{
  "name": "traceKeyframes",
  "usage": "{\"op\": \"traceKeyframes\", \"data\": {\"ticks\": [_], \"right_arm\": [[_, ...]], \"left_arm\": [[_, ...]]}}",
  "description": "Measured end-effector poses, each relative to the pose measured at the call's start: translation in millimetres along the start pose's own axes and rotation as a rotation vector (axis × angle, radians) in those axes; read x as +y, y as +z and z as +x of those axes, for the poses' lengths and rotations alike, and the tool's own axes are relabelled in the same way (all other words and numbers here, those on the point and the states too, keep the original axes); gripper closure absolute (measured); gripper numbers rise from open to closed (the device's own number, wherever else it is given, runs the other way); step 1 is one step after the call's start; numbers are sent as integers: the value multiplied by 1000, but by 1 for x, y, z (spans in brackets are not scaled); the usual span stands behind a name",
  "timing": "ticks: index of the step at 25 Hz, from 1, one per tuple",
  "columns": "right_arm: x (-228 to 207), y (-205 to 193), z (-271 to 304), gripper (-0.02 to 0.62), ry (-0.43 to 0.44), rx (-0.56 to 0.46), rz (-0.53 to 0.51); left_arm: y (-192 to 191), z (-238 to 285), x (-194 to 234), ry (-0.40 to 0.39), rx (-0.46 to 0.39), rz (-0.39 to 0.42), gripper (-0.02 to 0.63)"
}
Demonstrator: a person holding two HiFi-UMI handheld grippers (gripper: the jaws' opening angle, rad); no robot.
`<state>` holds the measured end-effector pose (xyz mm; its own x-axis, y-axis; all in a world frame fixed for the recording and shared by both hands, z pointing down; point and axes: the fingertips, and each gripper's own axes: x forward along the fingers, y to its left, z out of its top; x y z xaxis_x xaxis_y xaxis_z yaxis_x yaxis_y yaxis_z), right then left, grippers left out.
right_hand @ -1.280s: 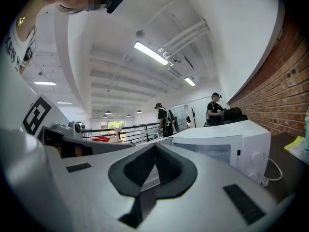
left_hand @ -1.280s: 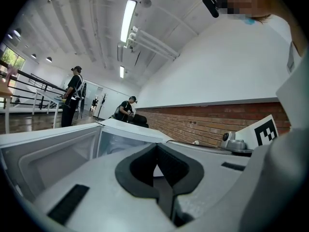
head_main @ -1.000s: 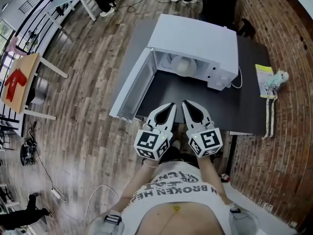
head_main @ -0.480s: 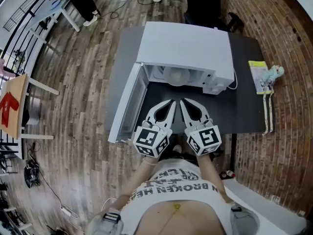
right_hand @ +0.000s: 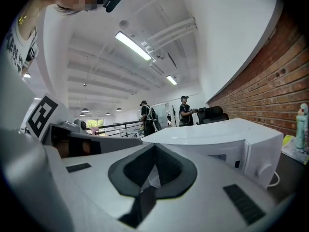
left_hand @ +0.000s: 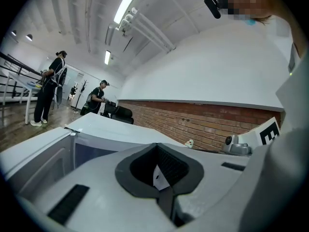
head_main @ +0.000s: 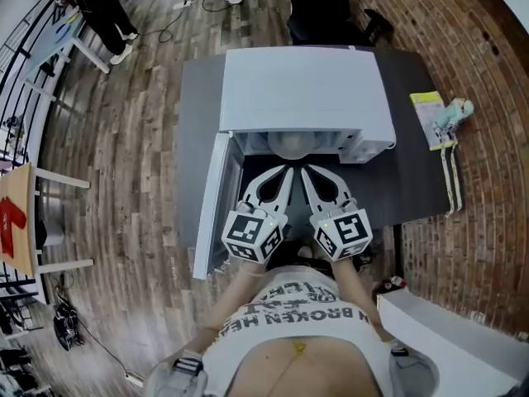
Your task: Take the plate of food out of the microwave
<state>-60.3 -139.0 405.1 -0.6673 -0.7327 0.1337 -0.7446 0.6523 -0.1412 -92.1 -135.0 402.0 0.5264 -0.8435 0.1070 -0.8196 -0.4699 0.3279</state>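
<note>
Pose: left gripper (head_main: 286, 170), right gripper (head_main: 304, 170) side by side, aimed at microwave (head_main: 302, 89) | jaws closed (both empty)

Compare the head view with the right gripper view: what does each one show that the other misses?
Only the head view: the pale round plate inside the white box-shaped microwave, and its door swung open to the side. Only the right gripper view: the long ceiling strip light and a close look at the right gripper, jaws together with nothing between them. Both: the microwave, the red brick wall and the small pale figurine.
</note>
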Motion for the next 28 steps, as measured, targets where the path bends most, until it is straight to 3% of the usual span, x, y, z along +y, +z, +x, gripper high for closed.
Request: {"op": "traceKeyframes", "data": {"ticks": [20,28], "right_arm": [[-16,-32,51,588,-99,101,-21],[-43,-32,58,588,-71,126,-16]], "left_arm": [[-16,24,56,-57,62,-33,598],[-21,47,64,-6,80,-44,598]]}}
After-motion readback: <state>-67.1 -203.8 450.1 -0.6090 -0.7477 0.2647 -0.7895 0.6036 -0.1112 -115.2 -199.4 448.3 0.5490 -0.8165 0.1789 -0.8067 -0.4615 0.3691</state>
